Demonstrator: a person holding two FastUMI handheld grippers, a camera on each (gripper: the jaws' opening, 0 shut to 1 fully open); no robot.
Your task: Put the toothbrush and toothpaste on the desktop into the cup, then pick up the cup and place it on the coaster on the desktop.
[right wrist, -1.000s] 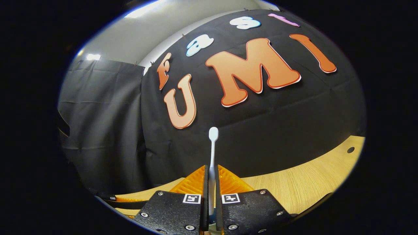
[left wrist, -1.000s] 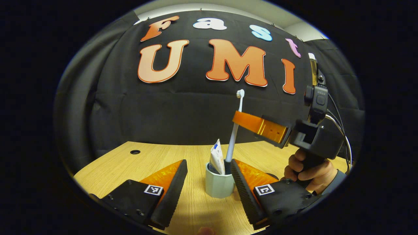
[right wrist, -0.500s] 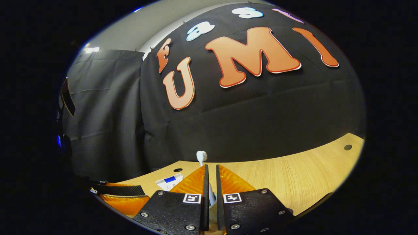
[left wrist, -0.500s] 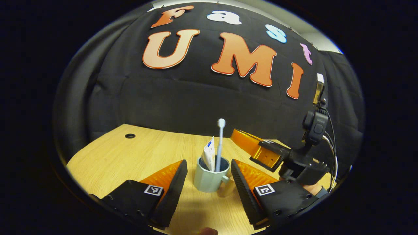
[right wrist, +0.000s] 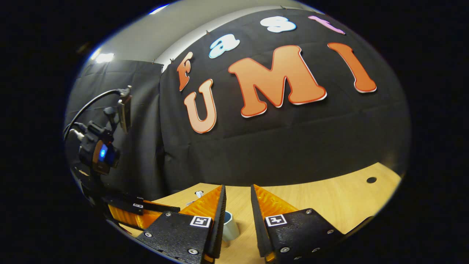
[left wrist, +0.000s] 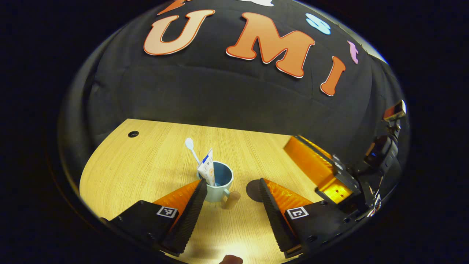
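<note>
tabletop [left wrist: 154, 161]: light wood-grain finish, smooth, with a soft sheen. cup [left wrist: 220, 181]: smooth, glossy, ceramic-like, with a wood-look handle. toothbrush [left wrist: 191, 146]: smooth plastic. toothpaste [left wrist: 207, 169]: glossy printed tube. left gripper [left wrist: 231, 216]: ribbed matt pads, grainy matt body. wall [left wrist: 220, 91]: matt creased cloth.

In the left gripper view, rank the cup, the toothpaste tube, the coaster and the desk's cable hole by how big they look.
Largest to smallest:
1. cup
2. toothpaste tube, only its part above the rim counted
3. coaster, partly hidden by a finger, so its rank against the tube is unsure
4. cable hole, also farthest from the camera
</note>
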